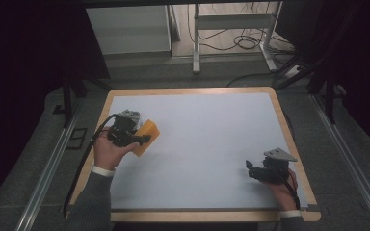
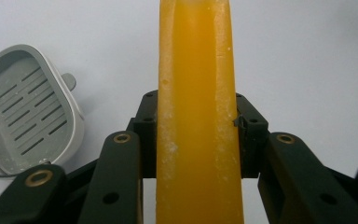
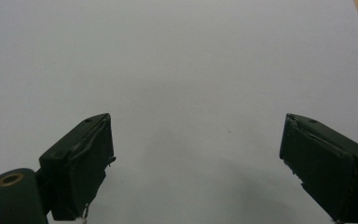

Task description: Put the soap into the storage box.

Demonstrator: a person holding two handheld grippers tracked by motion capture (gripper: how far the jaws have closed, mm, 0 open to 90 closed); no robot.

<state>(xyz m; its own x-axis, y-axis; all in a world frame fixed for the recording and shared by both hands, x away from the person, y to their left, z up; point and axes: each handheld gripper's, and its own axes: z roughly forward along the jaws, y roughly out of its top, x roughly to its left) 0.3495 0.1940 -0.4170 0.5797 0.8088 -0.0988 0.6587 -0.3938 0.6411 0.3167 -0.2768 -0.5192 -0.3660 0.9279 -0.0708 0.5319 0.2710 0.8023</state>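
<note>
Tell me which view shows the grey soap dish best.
The left gripper view: the grey soap dish lies open side up, its slotted floor and rim clear, beside the orange soap bar clamped in the left gripper. The high view gives a small grey patch behind that gripper.

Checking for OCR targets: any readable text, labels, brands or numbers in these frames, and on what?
None readable.
Orange soap bar in the left tongs: plain, no stamp or label visible.
Grey slotted soap dish: no marking visible.
Right tongs, open: no print on the pads.
White table: blank.
</note>
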